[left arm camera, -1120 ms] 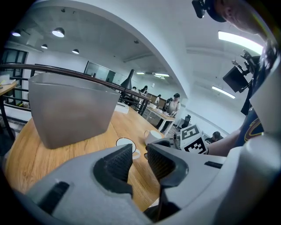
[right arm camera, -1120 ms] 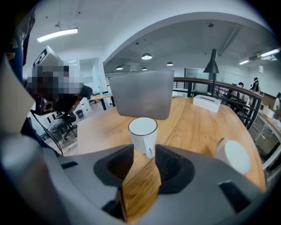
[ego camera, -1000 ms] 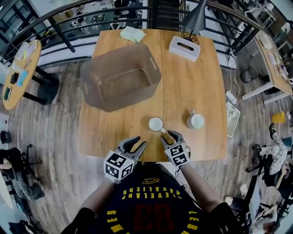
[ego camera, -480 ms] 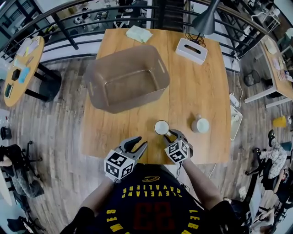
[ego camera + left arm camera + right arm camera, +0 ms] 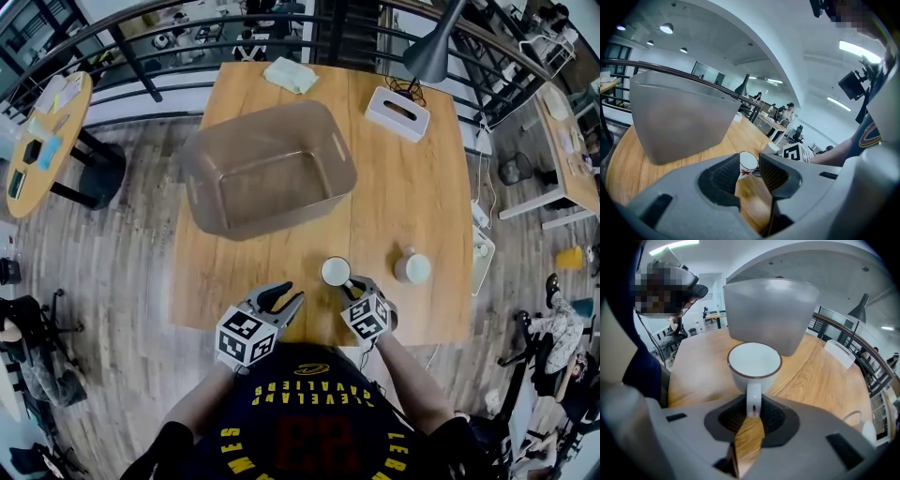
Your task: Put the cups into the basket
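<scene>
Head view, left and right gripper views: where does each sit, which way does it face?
Head view: on the person's head, steeply down on the table; torso, left gripper, right gripper show.
Left gripper view: on that gripper, along its open jaws toward the basket; torso at right.
Right gripper view: along jaws just closed on the white cup's handle; torso at left.
Shared: all three see that cup and basket.

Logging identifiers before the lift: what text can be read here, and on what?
"CLEVELAND CAVALIERS": person's shirt, upside down in the head view.
Red number beside it: too dim to read.
Shirt's side lettering: cut off, unreadable.
Marker cubes: square patterns only, no words.
</scene>
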